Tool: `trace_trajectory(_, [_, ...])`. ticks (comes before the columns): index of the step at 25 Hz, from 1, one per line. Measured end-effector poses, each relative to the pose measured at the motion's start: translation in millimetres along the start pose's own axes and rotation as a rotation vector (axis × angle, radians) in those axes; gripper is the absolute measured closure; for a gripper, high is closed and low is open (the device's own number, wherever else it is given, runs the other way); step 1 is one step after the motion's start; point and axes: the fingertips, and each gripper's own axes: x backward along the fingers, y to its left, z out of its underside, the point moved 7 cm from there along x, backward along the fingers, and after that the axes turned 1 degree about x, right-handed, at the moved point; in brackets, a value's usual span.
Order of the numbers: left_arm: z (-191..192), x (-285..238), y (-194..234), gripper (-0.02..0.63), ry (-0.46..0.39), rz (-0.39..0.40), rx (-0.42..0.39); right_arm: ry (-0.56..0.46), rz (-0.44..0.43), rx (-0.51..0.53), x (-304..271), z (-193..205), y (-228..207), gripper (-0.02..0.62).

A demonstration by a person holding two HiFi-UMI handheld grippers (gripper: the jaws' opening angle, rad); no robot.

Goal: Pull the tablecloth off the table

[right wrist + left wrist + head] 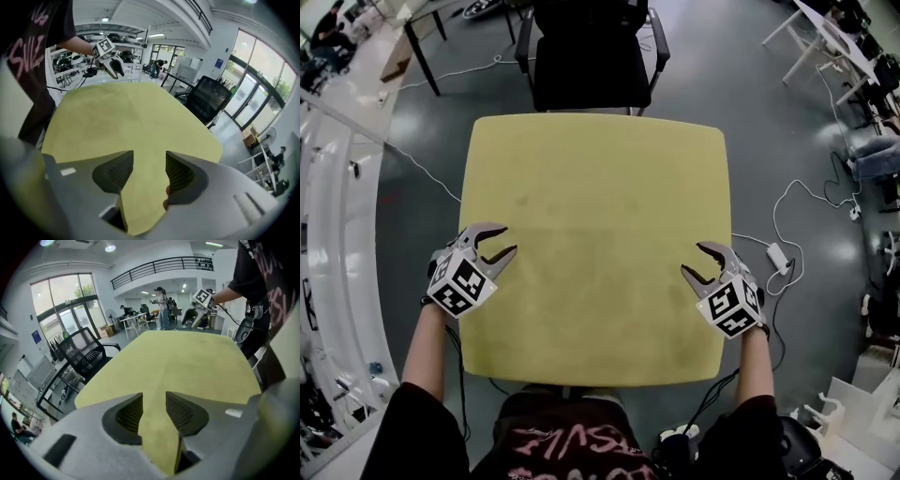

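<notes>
Tablecloth [595, 206] x1, flat; left tool [508, 238] & right tool [692, 258] over it, jaws apart, empty; chair [591, 56] x1.

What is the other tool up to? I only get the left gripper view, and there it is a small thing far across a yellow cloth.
Observer: In its own view the right tool has its jaws apart, with only the yellow tablecloth showing between them. It grips nothing.
Operator: And where does my tool sit on the table?
Observer: The head view puts the left tool over the cloth's left edge, on the half nearer the person. The right tool mirrors it at the right edge.
Operator: Is there anything on the floor nearby?
Observer: Yes, a white cable with a small block lies on the floor just right of the table.
</notes>
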Motion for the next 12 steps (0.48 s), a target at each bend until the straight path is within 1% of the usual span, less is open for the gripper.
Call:
trace_trajectory(3, [4, -26, 9, 0.434, 0.043, 0.030, -0.009, 0.012, -0.063, 0.036, -28, 7, -20, 0.360])
trace_trajectory(6, [6, -48, 15, 0.417, 0.078, 0.060, -0.020, 0.004, -0.110, 0.047, -51, 12, -37, 0.350])
trace_trajectory(9, [12, -65, 17, 0.410, 0.119, 0.080, -0.039, 0.020, -0.162, 0.065, -67, 16, -44, 0.339])
trace_trajectory(12, [18, -77, 23, 0.403, 0.144, 0.096, -0.039, 0.041, -0.205, 0.085, -81, 21, -48, 0.328])
